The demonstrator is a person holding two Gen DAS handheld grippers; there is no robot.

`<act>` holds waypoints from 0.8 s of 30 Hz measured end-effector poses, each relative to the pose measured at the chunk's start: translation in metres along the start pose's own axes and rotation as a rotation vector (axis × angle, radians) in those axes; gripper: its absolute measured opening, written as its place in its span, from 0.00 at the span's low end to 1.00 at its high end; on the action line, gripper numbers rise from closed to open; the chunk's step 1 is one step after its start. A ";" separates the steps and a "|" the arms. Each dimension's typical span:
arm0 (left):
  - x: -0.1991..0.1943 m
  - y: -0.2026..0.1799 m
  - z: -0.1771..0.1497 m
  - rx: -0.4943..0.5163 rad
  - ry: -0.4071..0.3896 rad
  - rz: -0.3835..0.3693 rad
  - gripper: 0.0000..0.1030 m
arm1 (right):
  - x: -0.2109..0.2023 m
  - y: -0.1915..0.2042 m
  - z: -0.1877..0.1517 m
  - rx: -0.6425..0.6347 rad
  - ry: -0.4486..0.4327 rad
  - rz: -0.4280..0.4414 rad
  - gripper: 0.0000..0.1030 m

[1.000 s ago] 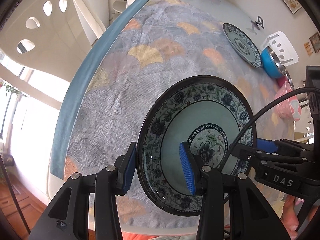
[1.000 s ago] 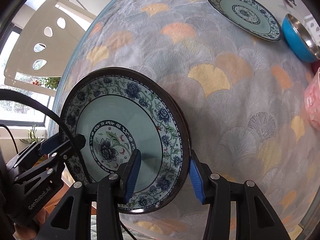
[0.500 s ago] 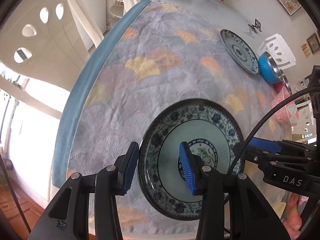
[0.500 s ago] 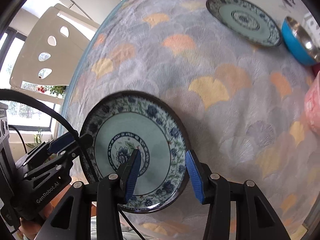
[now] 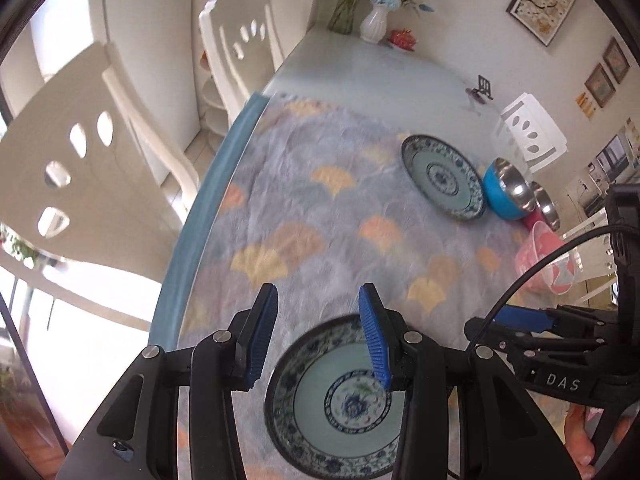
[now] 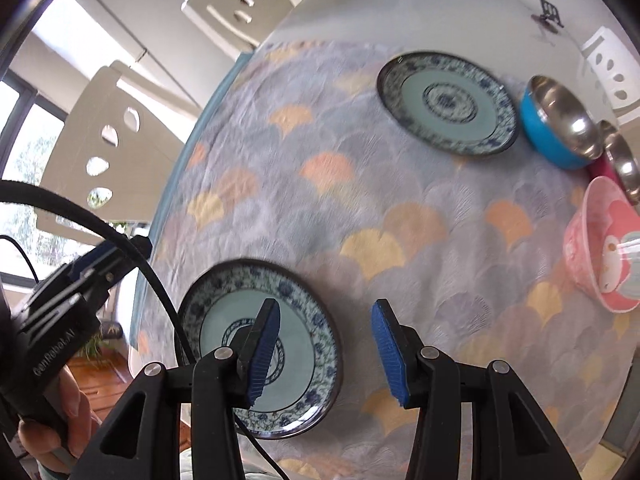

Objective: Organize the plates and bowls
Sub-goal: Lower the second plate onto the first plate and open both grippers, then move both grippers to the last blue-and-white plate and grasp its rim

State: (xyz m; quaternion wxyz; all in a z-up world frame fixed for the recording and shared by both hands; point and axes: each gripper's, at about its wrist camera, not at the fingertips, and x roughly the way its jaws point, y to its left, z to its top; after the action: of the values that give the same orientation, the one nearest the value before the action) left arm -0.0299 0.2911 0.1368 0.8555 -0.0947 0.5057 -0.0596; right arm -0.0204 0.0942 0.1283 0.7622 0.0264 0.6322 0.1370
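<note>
A blue-and-white patterned plate [image 5: 332, 400] lies flat on the tablecloth near the table's front edge; it also shows in the right wrist view [image 6: 296, 344]. My left gripper [image 5: 316, 332] is open and empty, raised above the plate's left rim. My right gripper [image 6: 326, 354] is open and empty above the plate's right rim. A second matching plate [image 5: 442, 178] lies at the far right, also in the right wrist view [image 6: 448, 102]. Next to it stand a blue steel bowl [image 6: 558, 122], a red steel bowl [image 6: 618, 160] and a pink bowl [image 6: 600, 244].
The table carries a fan-patterned cloth [image 6: 360, 208] with a blue left edge [image 5: 208, 208]. White chairs [image 5: 80, 168] stand along the left side. A vase with flowers [image 5: 374, 20] and a small black stand [image 5: 482, 88] sit at the far end.
Both grippers have let go of the near plate, opened wider and risen up and back. The plate now lies flat on the cloth, farther below them.
</note>
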 end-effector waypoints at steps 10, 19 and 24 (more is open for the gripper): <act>0.003 -0.052 0.058 0.135 -0.076 -0.045 0.39 | -0.027 -0.027 0.016 0.059 -0.084 -0.028 0.45; 0.061 -0.094 0.117 0.257 -0.044 -0.084 0.64 | -0.039 -0.091 0.048 0.281 -0.207 -0.026 0.72; 0.122 -0.100 0.149 0.214 0.100 -0.229 0.63 | -0.023 -0.129 0.077 0.426 -0.204 0.019 0.73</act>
State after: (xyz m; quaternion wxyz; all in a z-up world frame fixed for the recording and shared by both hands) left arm 0.1590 0.1850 0.1245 0.8221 -0.0570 0.5241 -0.2149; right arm 0.0731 -0.0255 0.1378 0.7981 0.2063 0.5660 0.0044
